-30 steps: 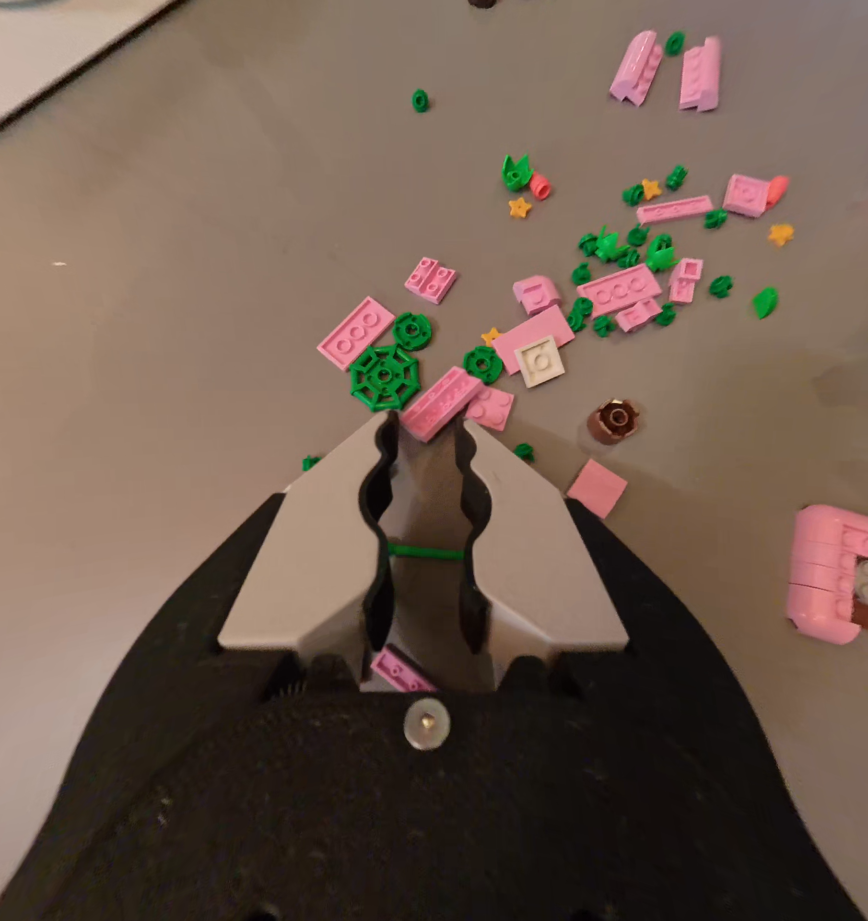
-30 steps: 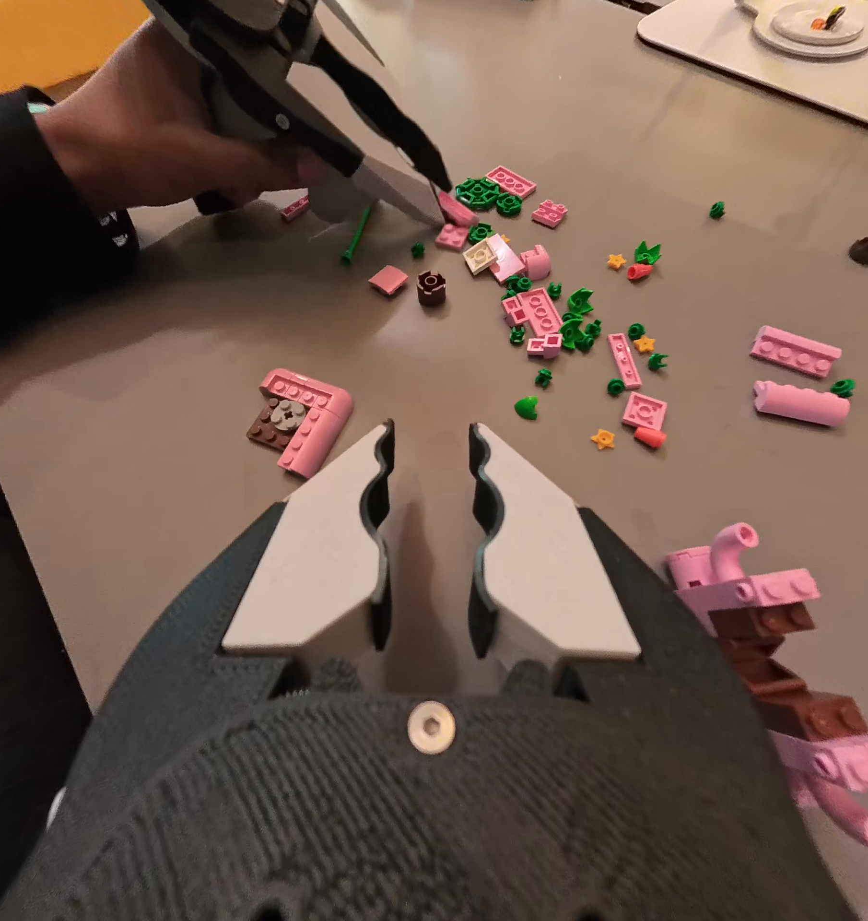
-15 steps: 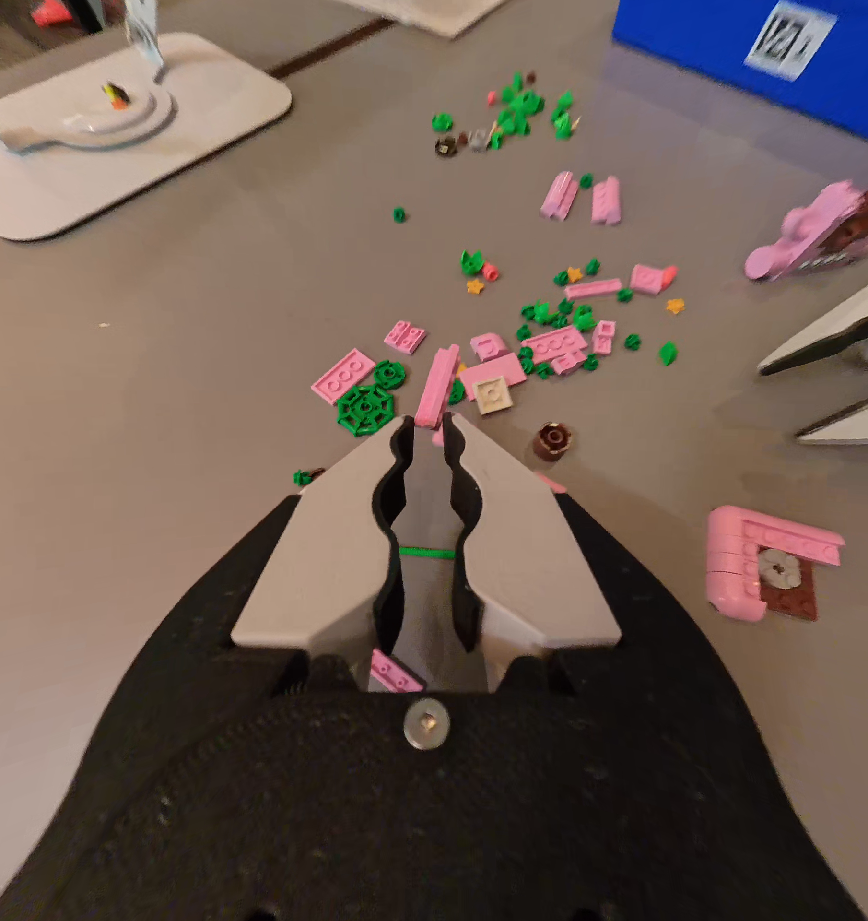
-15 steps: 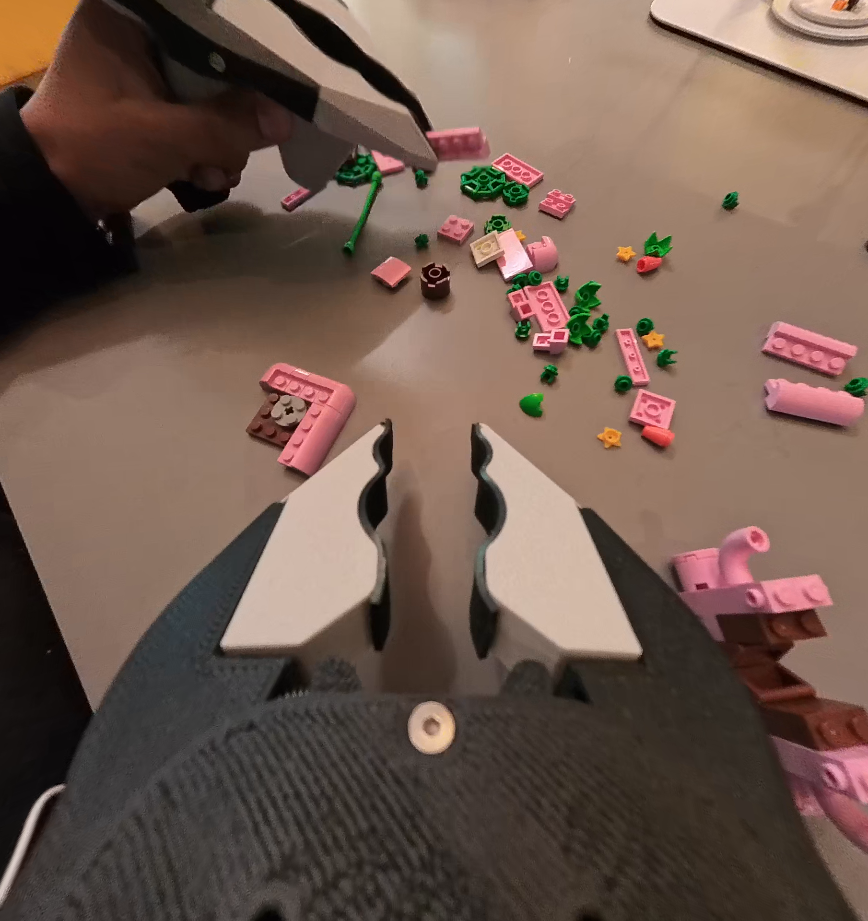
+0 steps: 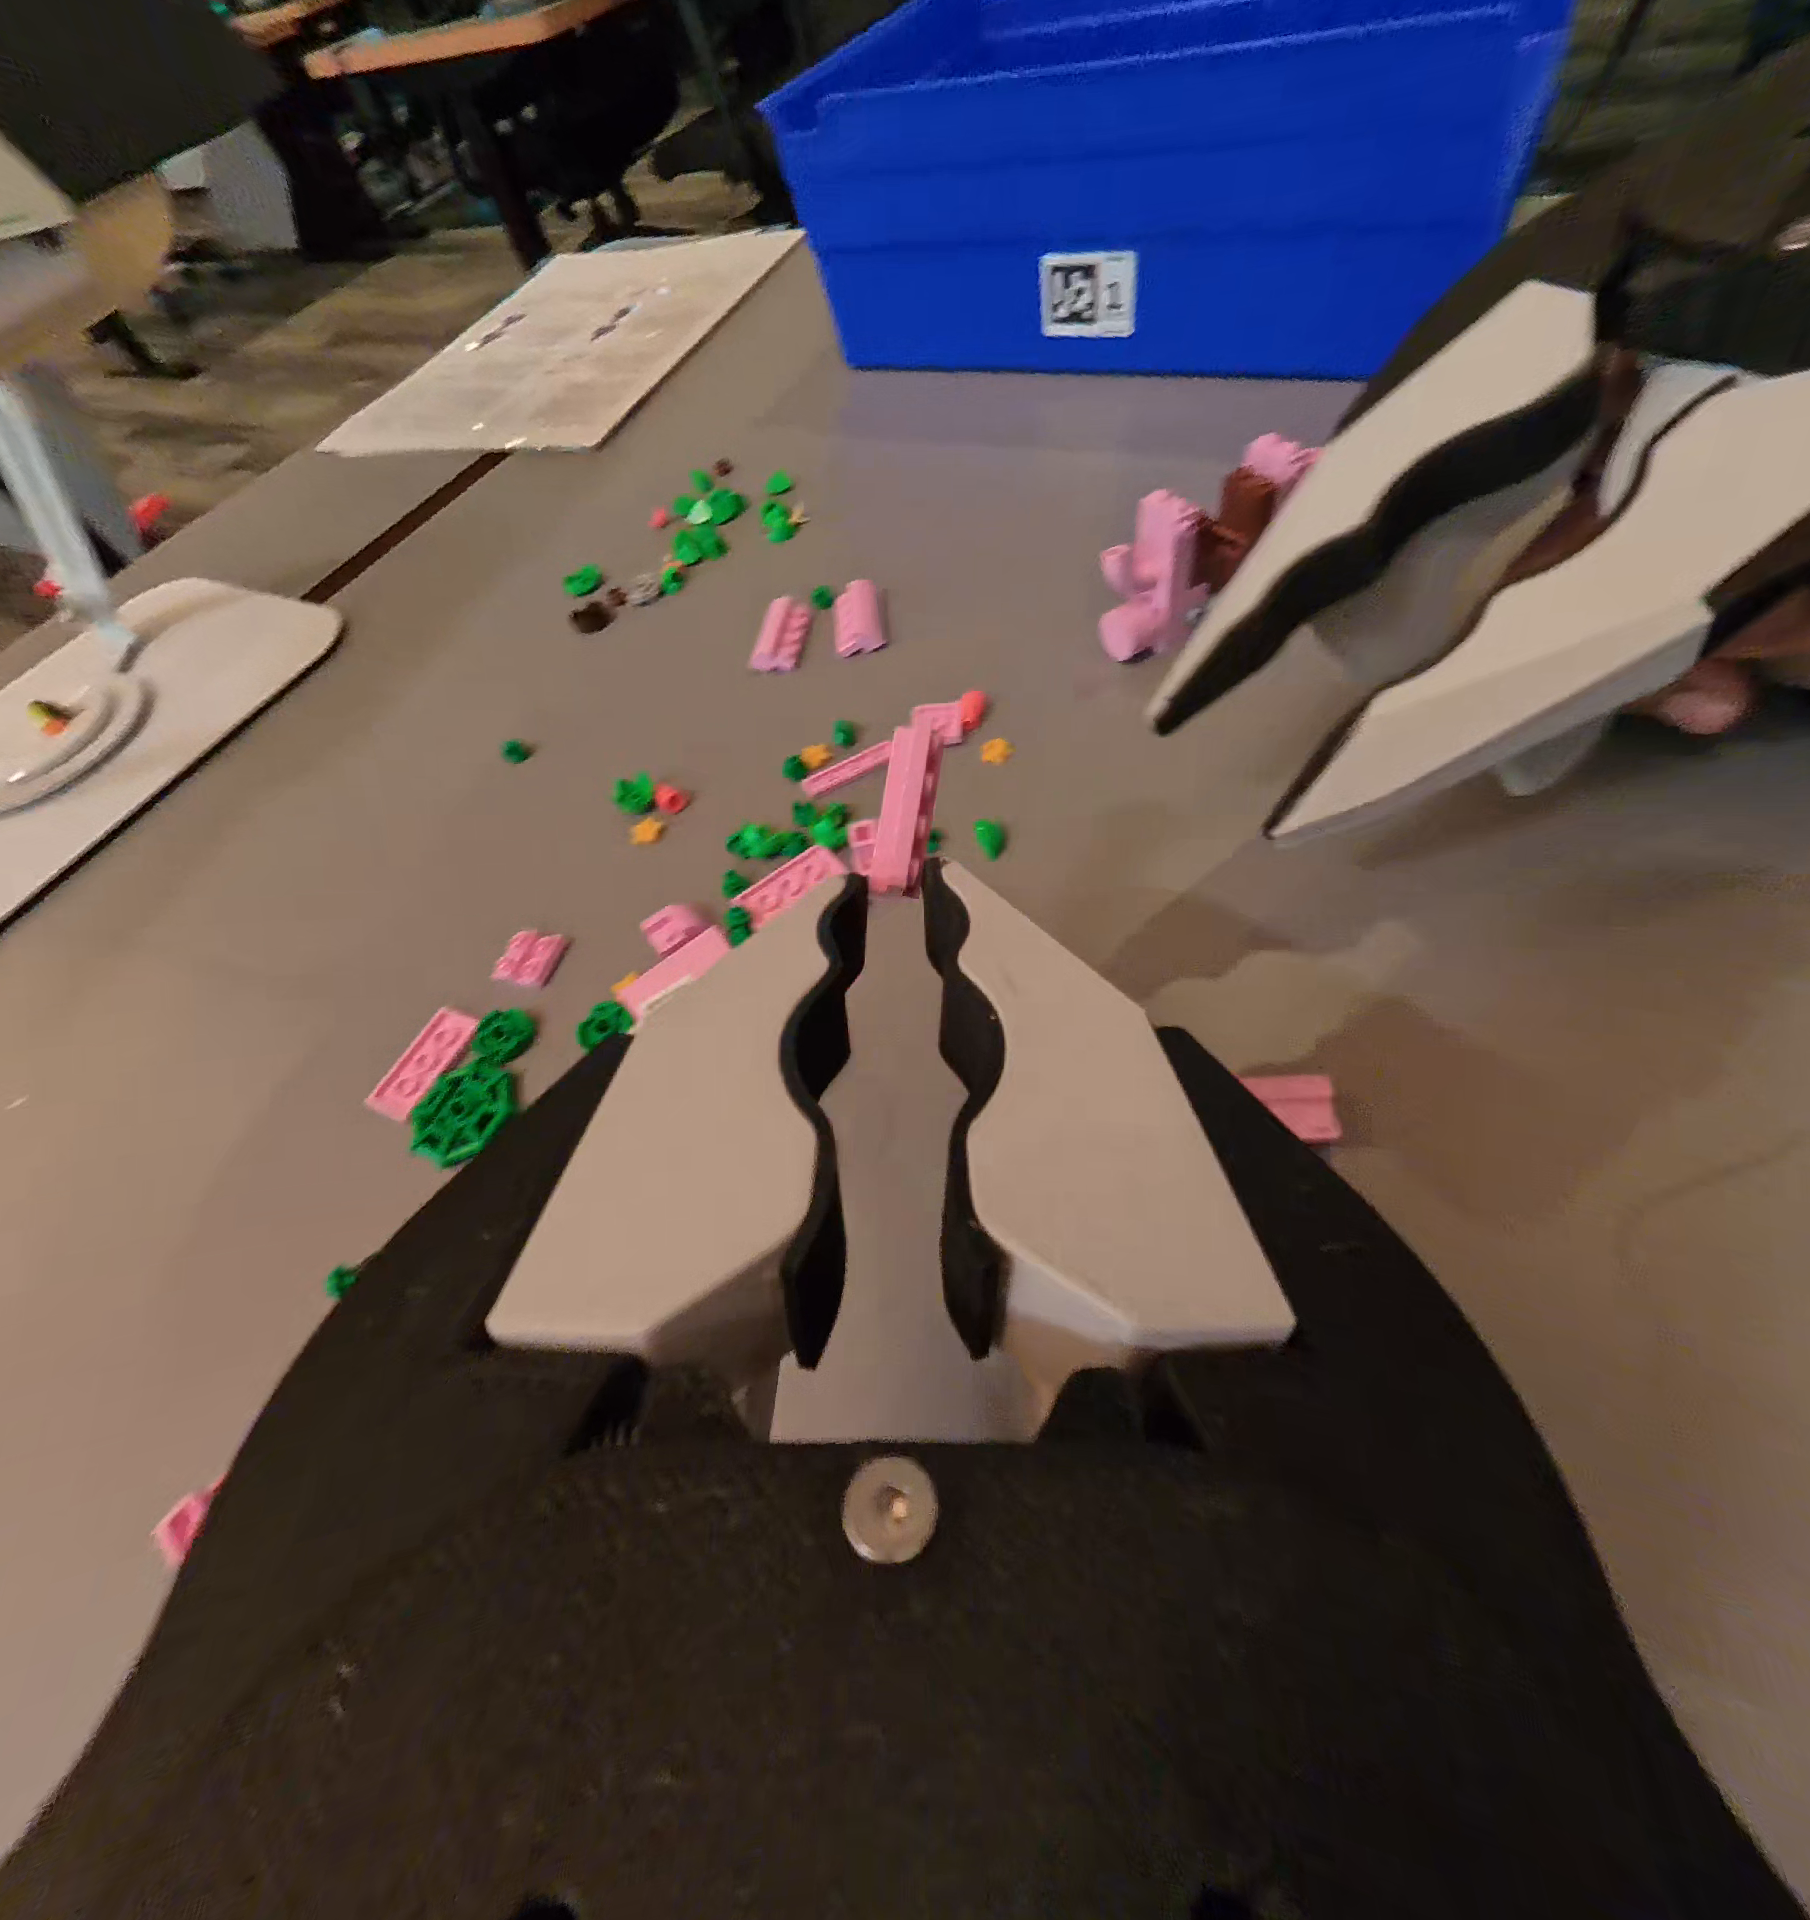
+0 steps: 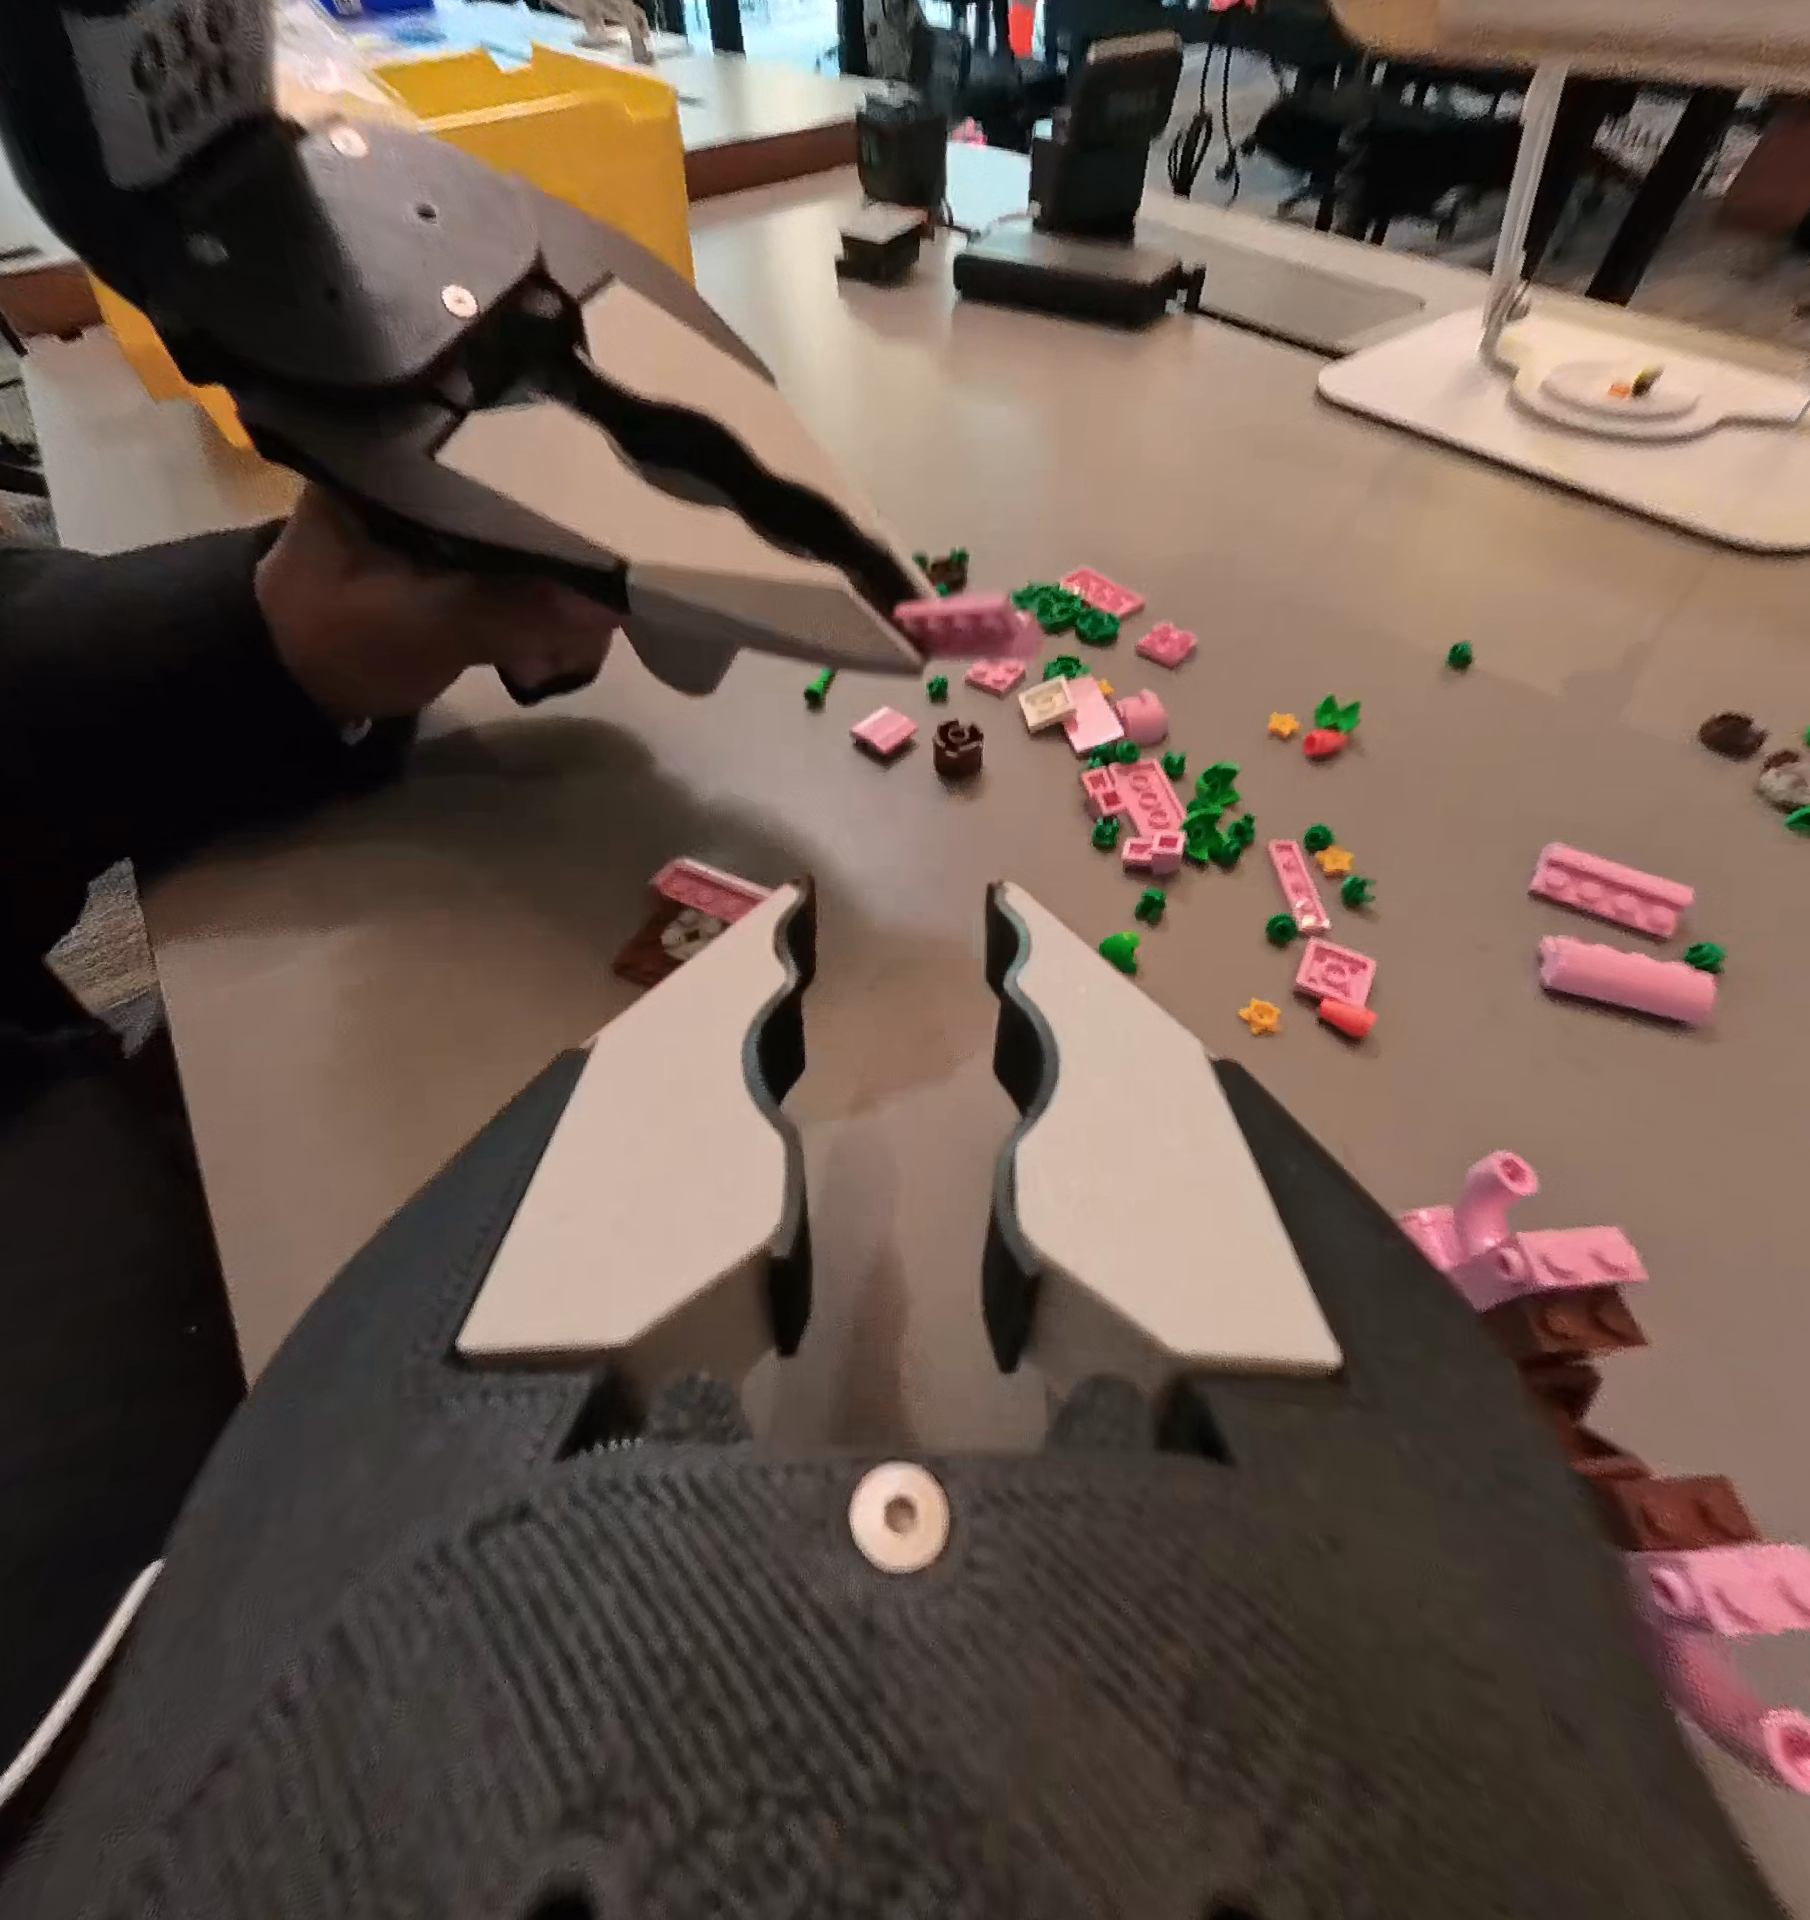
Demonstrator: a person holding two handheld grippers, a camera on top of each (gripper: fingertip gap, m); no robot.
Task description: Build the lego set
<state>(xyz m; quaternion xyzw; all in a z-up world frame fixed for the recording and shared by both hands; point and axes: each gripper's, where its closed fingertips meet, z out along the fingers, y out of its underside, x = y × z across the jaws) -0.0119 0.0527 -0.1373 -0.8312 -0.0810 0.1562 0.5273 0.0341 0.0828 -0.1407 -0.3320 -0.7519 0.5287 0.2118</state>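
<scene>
My left gripper [image 5: 893, 883] pinched a long pink plate [image 5: 907, 806] by one end, above the tabletop [image 5: 257, 935]. My right gripper [image 6: 899, 906] hung open — empty — beside the pink-and-brown build [image 6: 1566, 1340].

Grey table [image 6: 1140, 468] strewn with loose lego pieces [image 6: 1150, 795].

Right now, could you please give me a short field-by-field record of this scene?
left gripper: shut on pink plate, lifted off the table
right gripper: open, empty, above the table
loose parts: pink and green pieces scattered mid-table
pink and brown assembly: beside the right gripper
corner sub-build: pink and brown, on the table
blue bin: far end of the table
</scene>
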